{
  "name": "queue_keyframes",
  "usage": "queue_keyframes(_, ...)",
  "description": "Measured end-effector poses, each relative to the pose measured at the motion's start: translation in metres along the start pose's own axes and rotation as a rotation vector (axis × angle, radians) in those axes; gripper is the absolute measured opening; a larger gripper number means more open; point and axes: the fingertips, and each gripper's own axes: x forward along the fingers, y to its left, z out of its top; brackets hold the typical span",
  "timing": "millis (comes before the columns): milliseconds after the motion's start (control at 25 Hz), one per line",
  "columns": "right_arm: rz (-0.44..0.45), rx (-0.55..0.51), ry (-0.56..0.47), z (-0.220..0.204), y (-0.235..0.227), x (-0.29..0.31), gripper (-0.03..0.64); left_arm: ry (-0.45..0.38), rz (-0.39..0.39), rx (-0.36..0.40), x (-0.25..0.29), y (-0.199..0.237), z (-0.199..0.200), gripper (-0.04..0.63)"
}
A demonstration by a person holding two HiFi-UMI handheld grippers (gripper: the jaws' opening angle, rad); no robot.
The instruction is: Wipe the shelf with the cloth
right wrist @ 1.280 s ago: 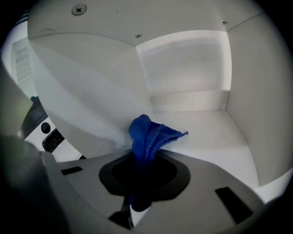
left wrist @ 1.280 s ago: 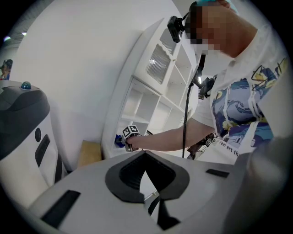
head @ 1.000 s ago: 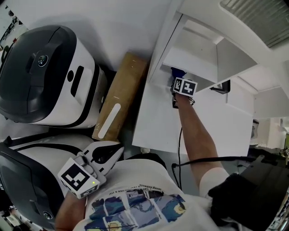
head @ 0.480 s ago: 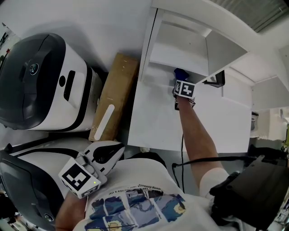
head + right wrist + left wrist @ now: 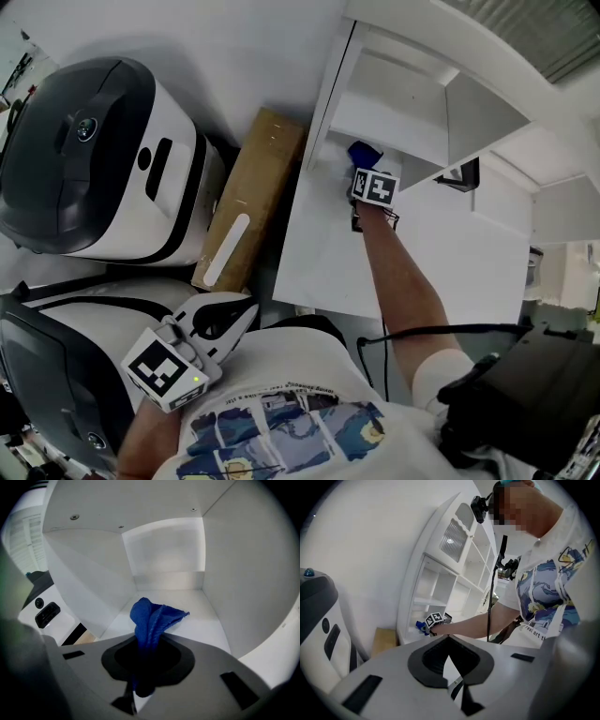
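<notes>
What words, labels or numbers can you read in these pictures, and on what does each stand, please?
"real art th", cut off at the edge: on the person's T-shirt, left gripper view.
Small print line on the same shirt, head view: too small to read.
Cloth and shelf: none.

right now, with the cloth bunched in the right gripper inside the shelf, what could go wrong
1. The blue cloth stands bunched up from the right gripper, so little may lie flat and the jaws could scrape the shelf floor.
2. The side wall is close; a wide sweep might knock it.
</notes>
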Motion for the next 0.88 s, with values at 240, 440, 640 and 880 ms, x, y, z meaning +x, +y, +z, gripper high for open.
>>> queue_keyframes(240, 0.066, -0.023, 0.007, 0.001, 0.045, 0.009, 0.069, -0.019, 0.039, -0.014, -0.012, 0.004, -0.003, 0.003)
queue_keyframes(440, 0.134, -0.019, 0.013, 0.001, 0.076, 0.015, 0.069, -0.027, 0.058, -0.028, -0.019, 0.006, -0.006, 0.003)
queue_keyframes(640, 0.163, -0.001, -0.01, 0.006, 0.08, 0.012, 0.069, -0.025, 0.058, -0.031, -0.024, 0.006, -0.009, 0.003)
queue_keyframes(880, 0.103, -0.006, -0.064, 0.015, 0.043, -0.011, 0.069, -0.026, 0.019, -0.024, -0.018, 0.004, -0.008, 0.003)
